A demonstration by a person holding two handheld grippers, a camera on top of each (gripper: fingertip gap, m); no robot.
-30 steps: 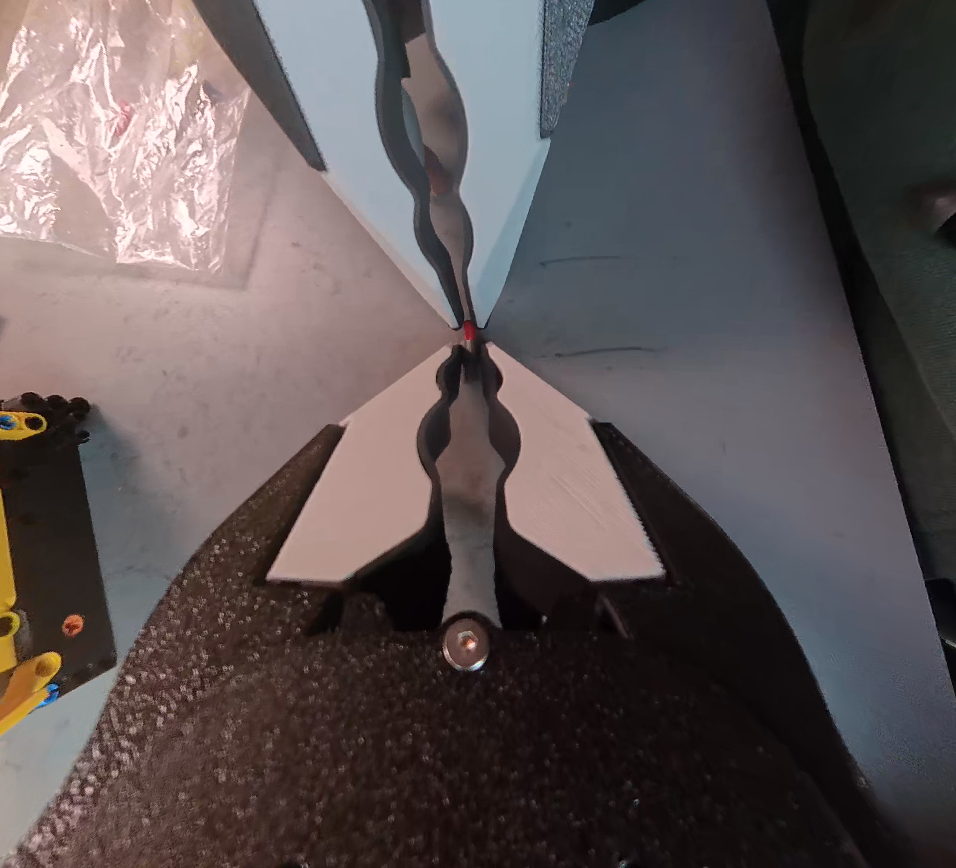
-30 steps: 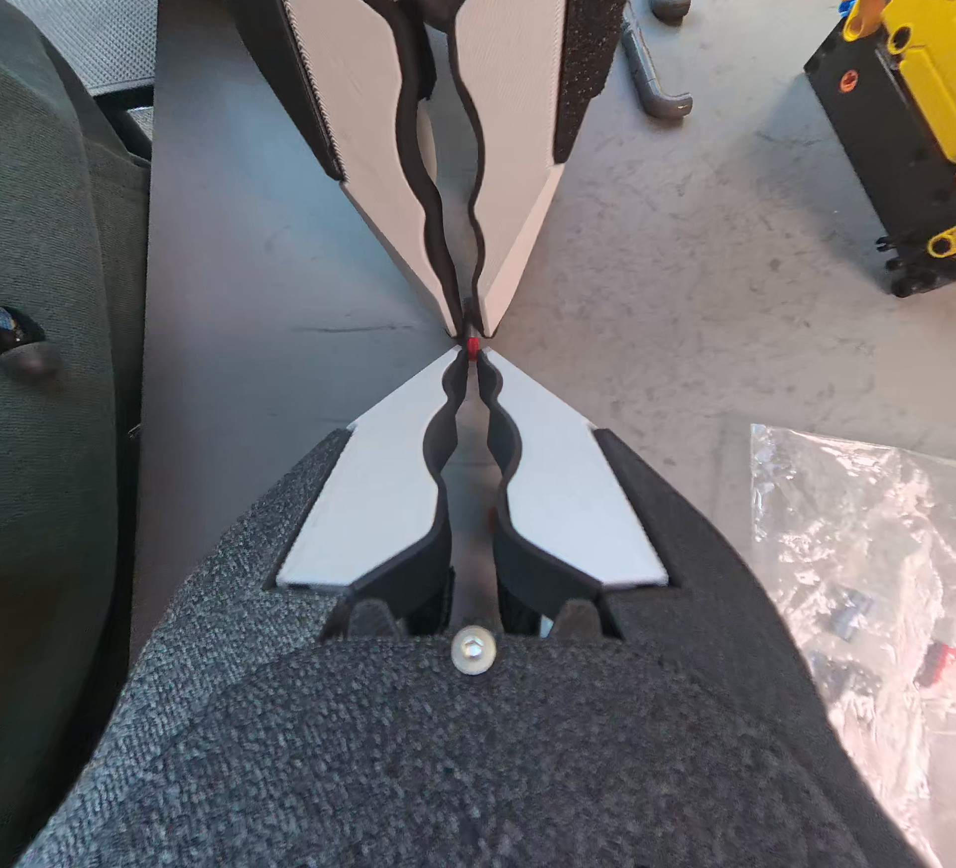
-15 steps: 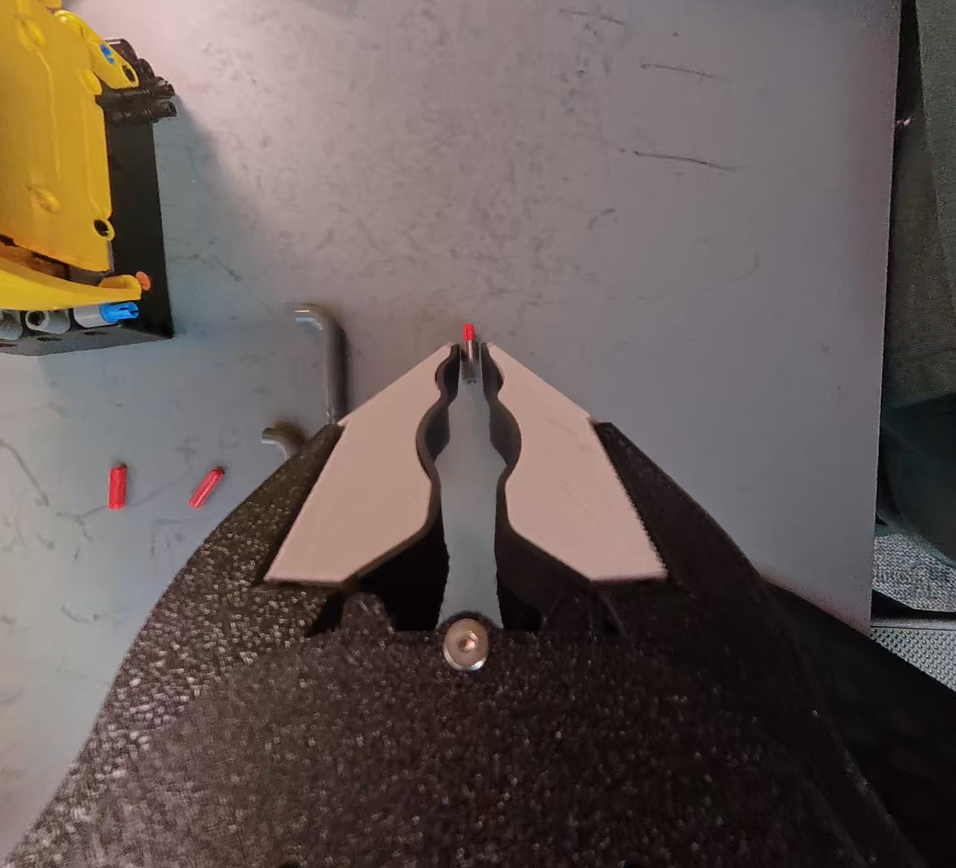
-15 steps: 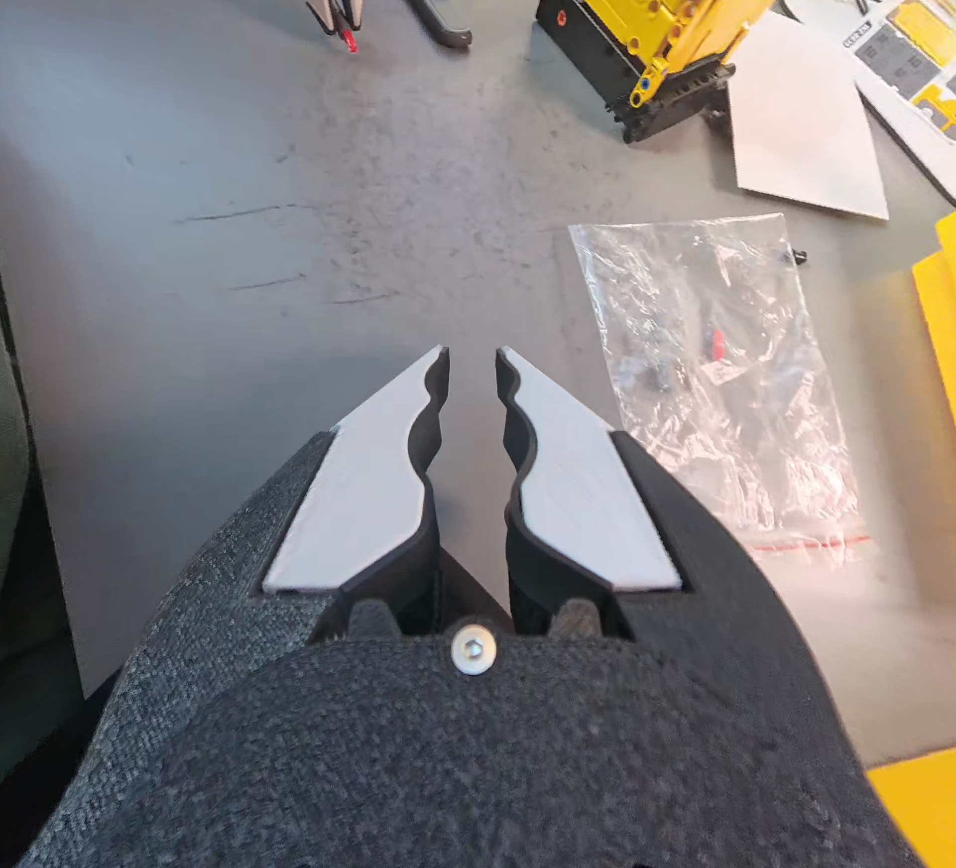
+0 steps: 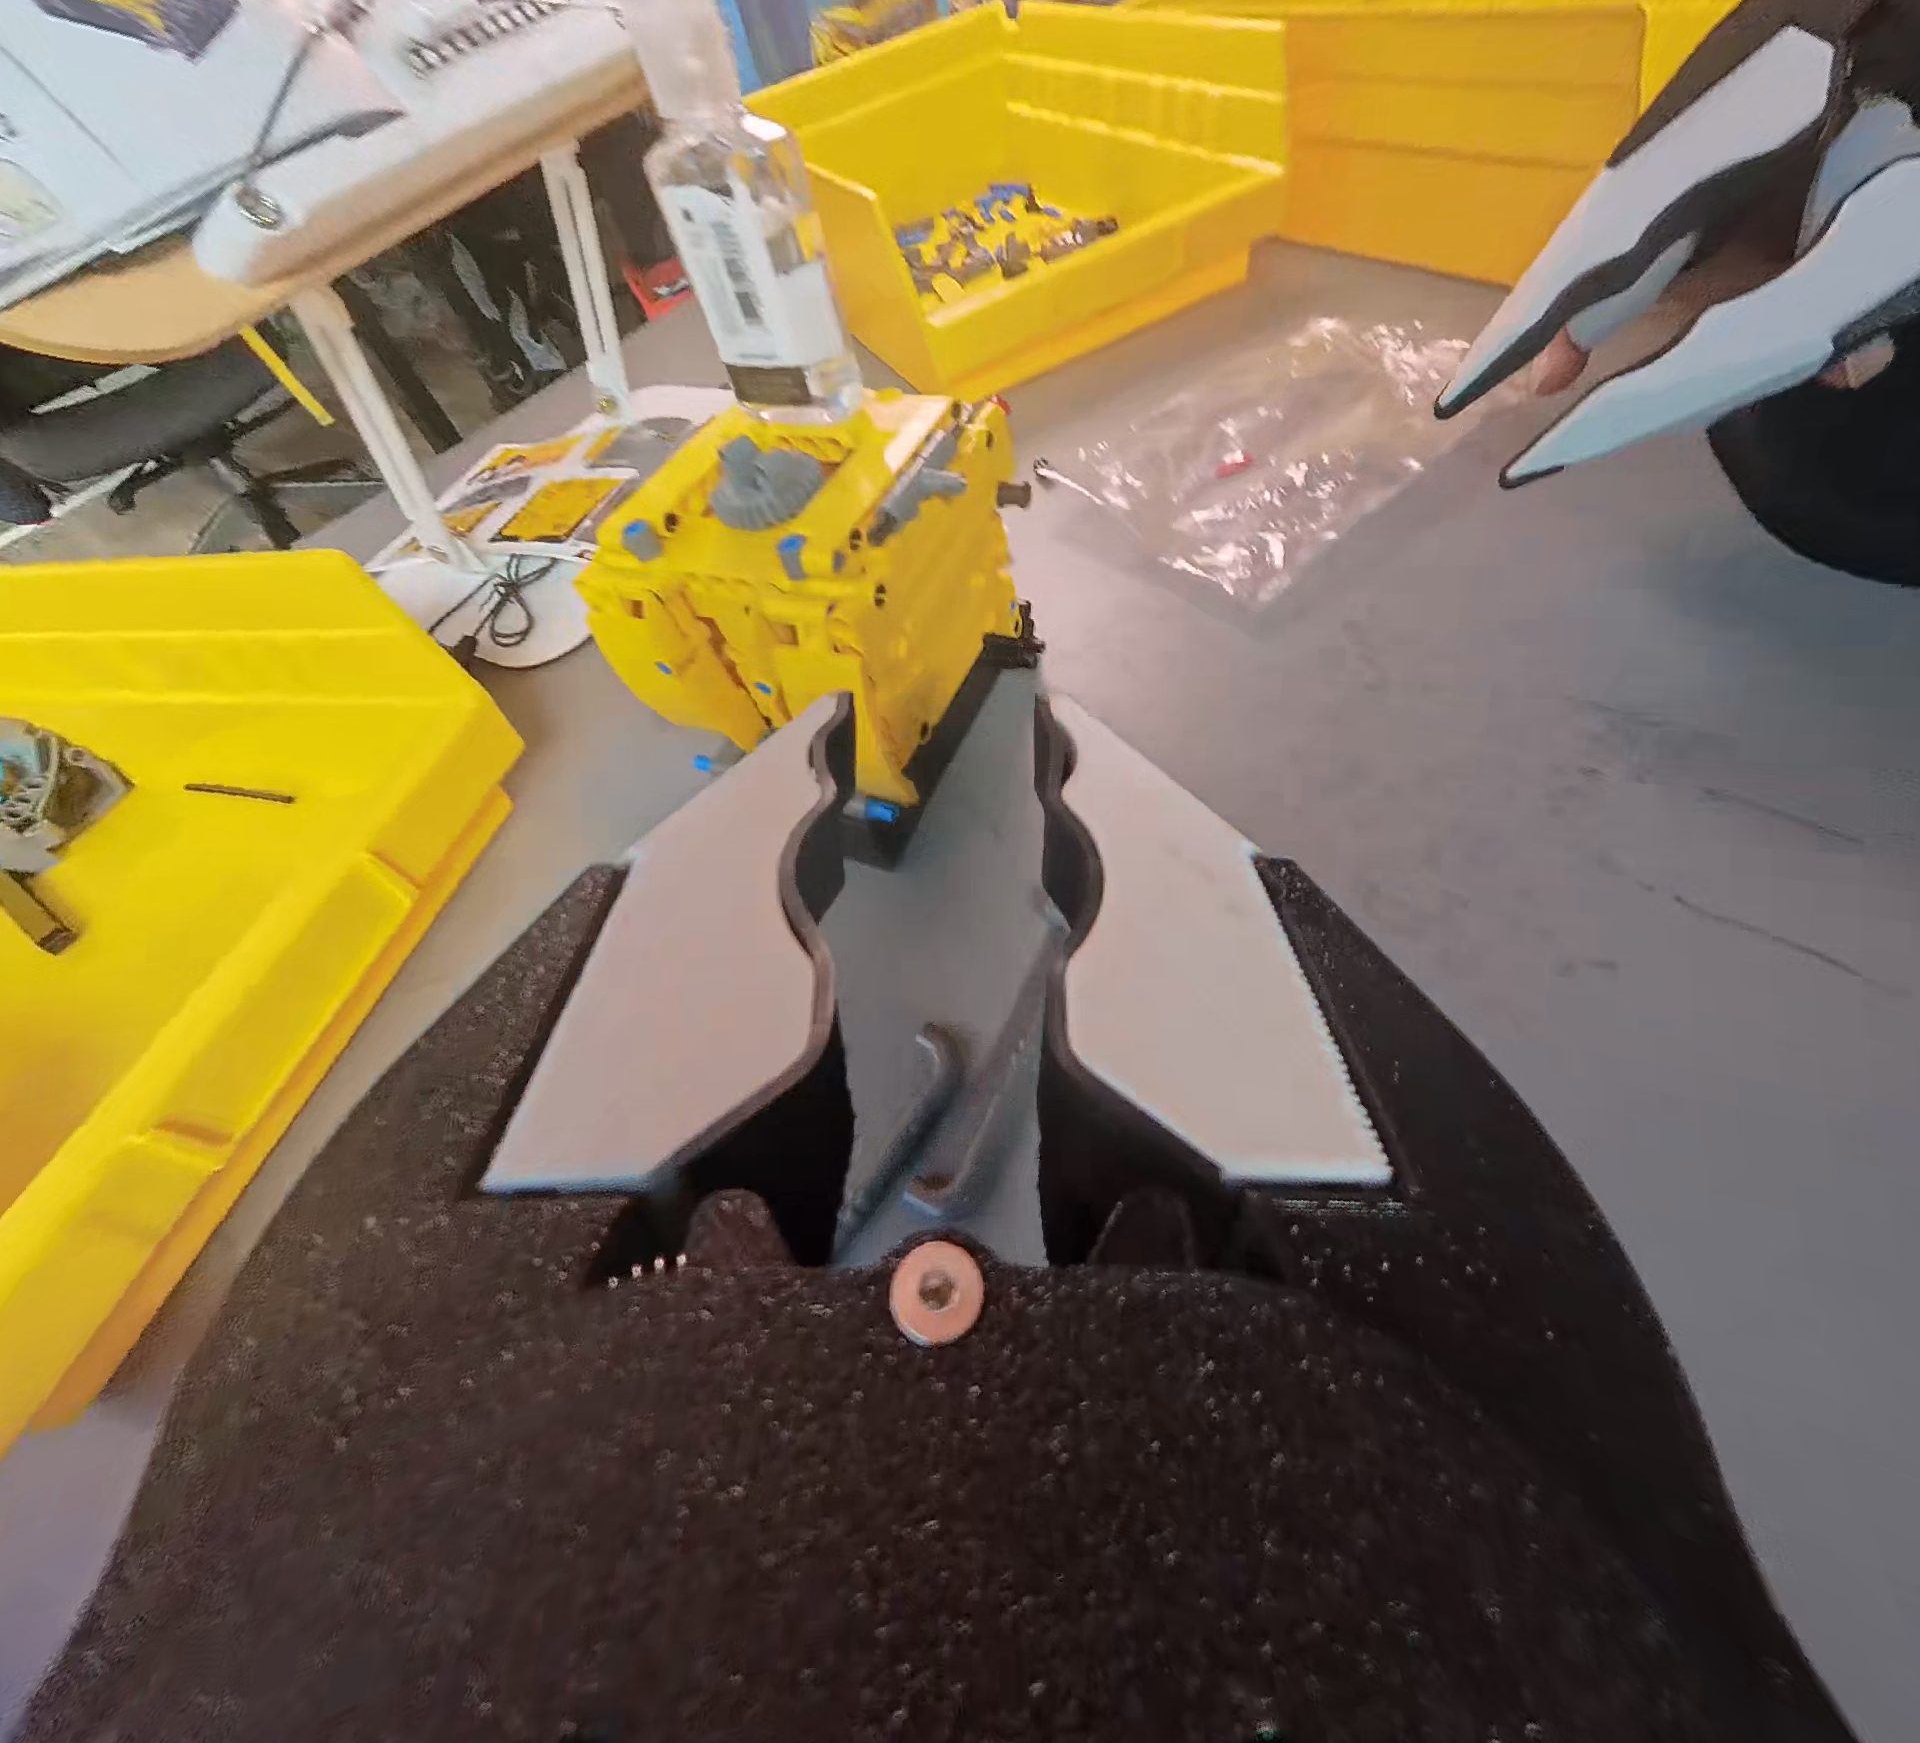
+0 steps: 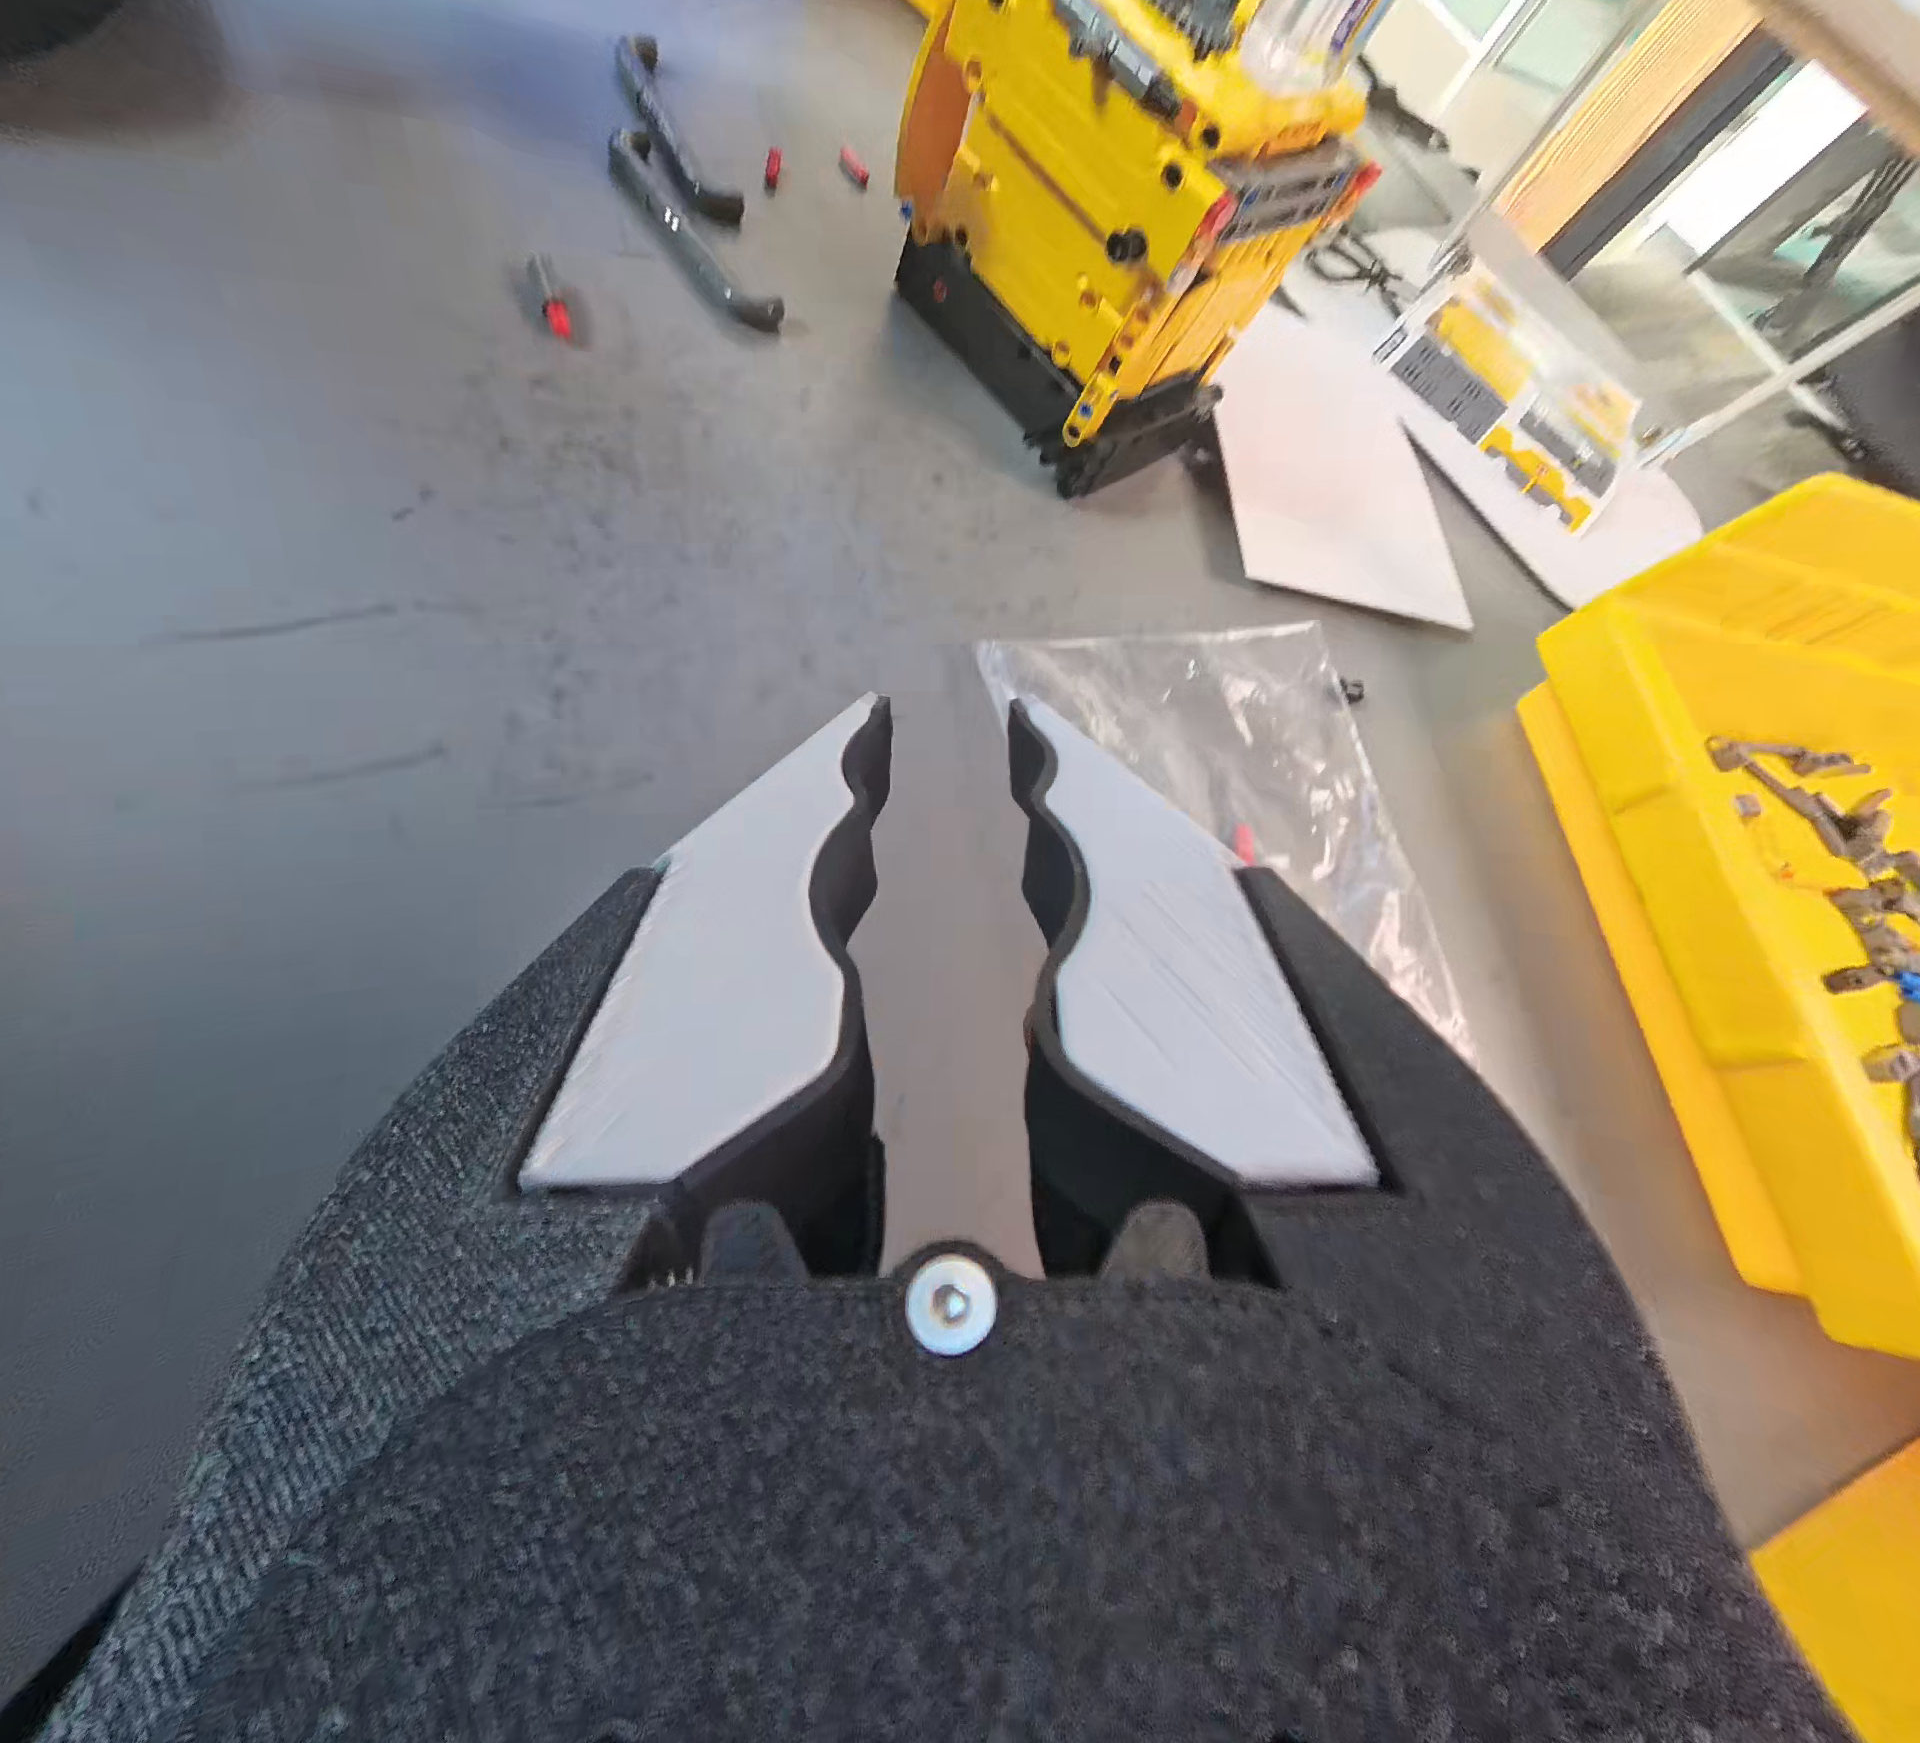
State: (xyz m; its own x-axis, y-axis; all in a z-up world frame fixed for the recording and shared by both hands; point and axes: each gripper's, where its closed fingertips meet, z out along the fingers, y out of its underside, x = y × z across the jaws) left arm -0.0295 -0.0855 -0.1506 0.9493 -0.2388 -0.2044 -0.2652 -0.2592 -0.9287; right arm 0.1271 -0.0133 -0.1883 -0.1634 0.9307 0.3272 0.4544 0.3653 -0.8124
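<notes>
The left gripper (image 5: 940,717) has let go of the small red pin (image 6: 553,303), probably the one now lying left of the yellow model (image 6: 1101,207). Both it and the right gripper (image 6: 948,717) now gape empty.

Glossy yellow plastic brick model (image 6: 1081,166), crinkled clear plastic bag (image 6: 1226,758), scuffed matt grey tabletop (image 6: 436,571)

A grey, scuffed tabletop (image 6: 436,550) fills both views; yellow bins (image 5: 1039,166) line its far and side edges. Beyond it stands a light wooden desk (image 5: 208,291) on white legs; an office chair (image 5: 156,436) sits beneath; glass partitions (image 6: 1662,93) show bright daylight.
</notes>
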